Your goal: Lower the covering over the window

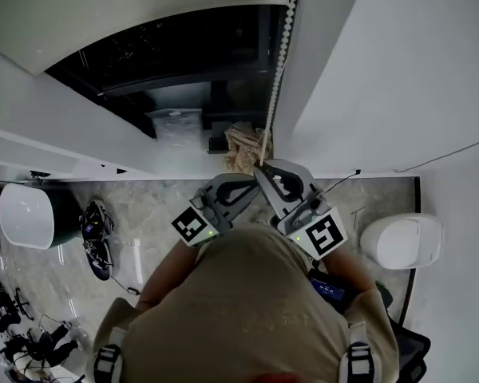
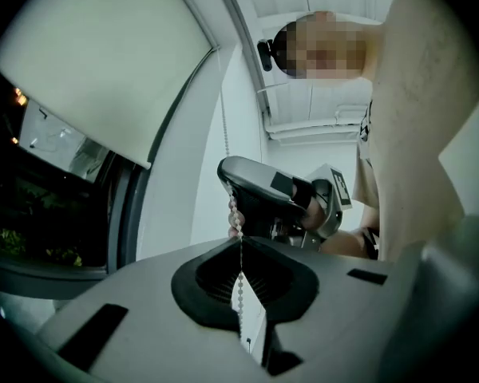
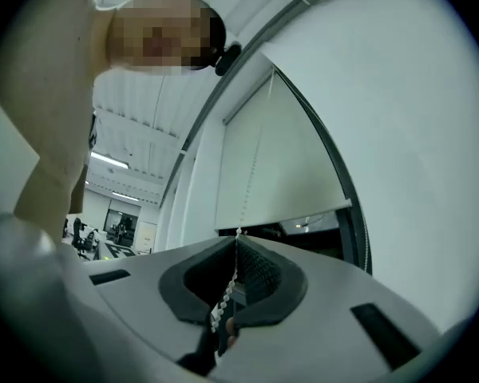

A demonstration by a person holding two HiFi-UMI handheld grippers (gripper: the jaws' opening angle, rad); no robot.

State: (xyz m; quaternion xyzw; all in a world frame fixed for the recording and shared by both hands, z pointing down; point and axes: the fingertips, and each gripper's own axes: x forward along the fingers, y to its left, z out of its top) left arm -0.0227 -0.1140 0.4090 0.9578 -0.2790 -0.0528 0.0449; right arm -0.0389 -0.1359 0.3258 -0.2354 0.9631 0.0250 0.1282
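While the person stands close to the window (image 1: 184,54), both grippers meet on the bead chain (image 1: 281,46) that hangs down the frame's right side. The left gripper (image 2: 239,246) has its jaws closed on the chain, with a short length of beads dangling below the pads. The right gripper (image 3: 236,242) is clamped on the same chain, just above the left one and almost touching it. The pale roller blind (image 3: 271,158) covers the upper part of the window, and dark glass shows beneath its bottom rail.
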